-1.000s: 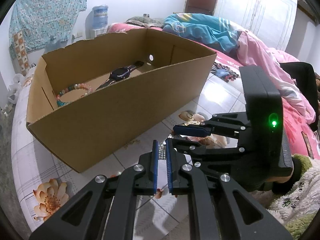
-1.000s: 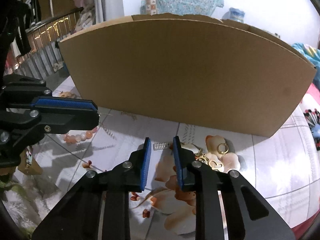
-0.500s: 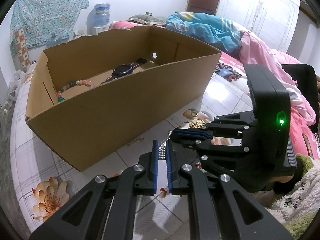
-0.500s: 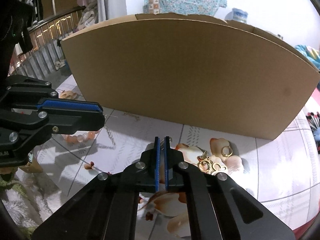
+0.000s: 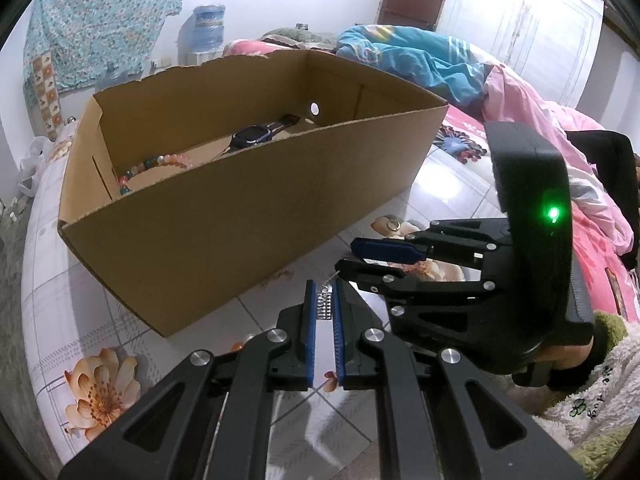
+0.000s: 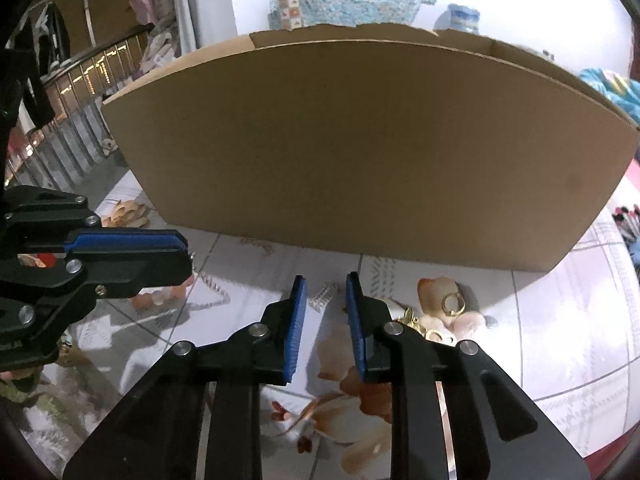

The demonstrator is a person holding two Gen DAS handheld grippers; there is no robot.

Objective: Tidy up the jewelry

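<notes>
Right wrist: right tool (image 6: pixel 325 294) opening, box (image 6: pixel 372 152) wall near.

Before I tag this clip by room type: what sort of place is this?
Most likely a bedroom at home: rumpled bedding, a white wardrobe, clothes hanging by the wall.

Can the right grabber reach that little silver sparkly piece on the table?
Probably yes. The silver piece lies just ahead of the right gripper, whose jaws are opening with nothing between them. The cardboard box stands behind it.
</notes>
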